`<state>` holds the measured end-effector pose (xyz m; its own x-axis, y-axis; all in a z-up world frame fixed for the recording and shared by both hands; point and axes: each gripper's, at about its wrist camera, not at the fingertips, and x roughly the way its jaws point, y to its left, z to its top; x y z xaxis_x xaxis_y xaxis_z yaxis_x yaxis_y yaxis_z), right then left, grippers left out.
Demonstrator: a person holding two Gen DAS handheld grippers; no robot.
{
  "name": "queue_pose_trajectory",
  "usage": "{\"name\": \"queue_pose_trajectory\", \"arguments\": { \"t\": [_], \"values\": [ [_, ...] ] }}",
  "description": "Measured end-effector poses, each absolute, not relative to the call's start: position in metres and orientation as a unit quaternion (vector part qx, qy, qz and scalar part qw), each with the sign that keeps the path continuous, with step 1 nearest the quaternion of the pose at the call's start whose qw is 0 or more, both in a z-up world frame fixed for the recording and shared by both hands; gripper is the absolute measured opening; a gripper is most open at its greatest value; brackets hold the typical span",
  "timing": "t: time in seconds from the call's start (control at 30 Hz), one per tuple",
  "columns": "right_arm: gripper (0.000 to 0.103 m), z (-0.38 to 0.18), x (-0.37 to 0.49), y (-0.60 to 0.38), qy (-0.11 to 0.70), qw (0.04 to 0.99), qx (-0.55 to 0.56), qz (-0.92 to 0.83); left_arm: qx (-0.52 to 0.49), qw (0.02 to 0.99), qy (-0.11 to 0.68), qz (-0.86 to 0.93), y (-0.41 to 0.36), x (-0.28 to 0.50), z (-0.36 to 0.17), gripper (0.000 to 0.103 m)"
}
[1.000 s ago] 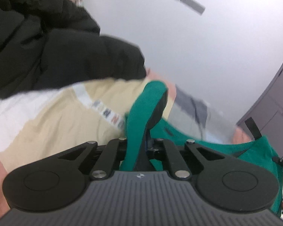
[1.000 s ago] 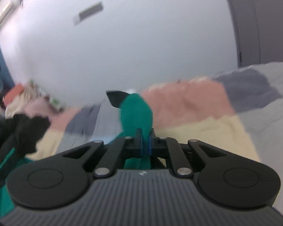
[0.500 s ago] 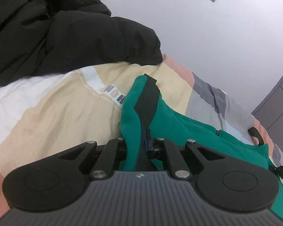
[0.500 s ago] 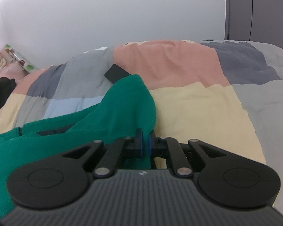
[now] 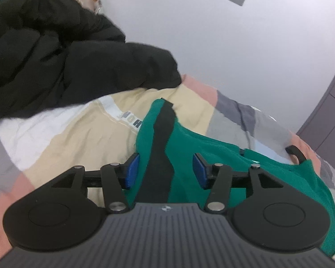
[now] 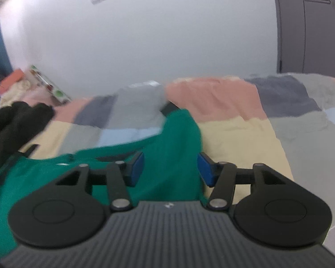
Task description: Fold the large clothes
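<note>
A green garment with black trim point(image 5: 203, 151) lies on the patchwork bed cover point(image 5: 73, 138). In the left wrist view my left gripper point(image 5: 165, 169) is open, its blue pads on either side of a green corner with a black band point(image 5: 160, 134). In the right wrist view the same green garment point(image 6: 172, 138) spreads to the left. My right gripper point(image 6: 170, 169) is open, with a raised green fold between its blue pads.
A black padded jacket point(image 5: 55, 55) is heaped at the left of the bed, also seen in the right wrist view point(image 6: 13, 125). A white wall stands behind the bed. Grey wardrobe doors point(image 6: 310, 22) are at the right. Small items point(image 6: 17, 82) sit at the far left.
Both grippers were shut on the green garment half a second ago and have now opened, letting it go. The garment has come down from the air onto the bed.
</note>
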<state>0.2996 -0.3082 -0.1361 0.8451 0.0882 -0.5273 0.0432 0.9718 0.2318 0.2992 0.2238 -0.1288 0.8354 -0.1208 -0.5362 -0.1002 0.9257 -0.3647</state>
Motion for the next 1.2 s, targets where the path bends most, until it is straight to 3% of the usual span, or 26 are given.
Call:
{"name": "queue_pose_trajectory", "arguments": {
  "t": [0.17, 0.43, 0.93, 1.2],
  "values": [
    [0.056, -0.115, 0.265, -0.287, 0.248, 0.956, 0.143, 0.064, -0.164, 0.944, 0.287, -0.02, 0.2, 0.263, -0.107, 0.058],
    [0.055, -0.124, 0.221, -0.226, 0.275, 0.945, 0.097, 0.149, -0.141, 0.946, 0.279, -0.083, 0.158, 0.224, -0.086, 0.058],
    [0.055, -0.154, 0.218, -0.197, 0.305, 0.941, 0.039, 0.144, -0.059, 0.939, 0.314, -0.13, 0.107, 0.24, -0.133, 0.058],
    [0.054, -0.174, 0.227, -0.192, 0.327, 0.934, 0.029, 0.138, -0.066, 0.928, 0.343, -0.132, 0.106, 0.255, -0.16, 0.06]
  ]
}}
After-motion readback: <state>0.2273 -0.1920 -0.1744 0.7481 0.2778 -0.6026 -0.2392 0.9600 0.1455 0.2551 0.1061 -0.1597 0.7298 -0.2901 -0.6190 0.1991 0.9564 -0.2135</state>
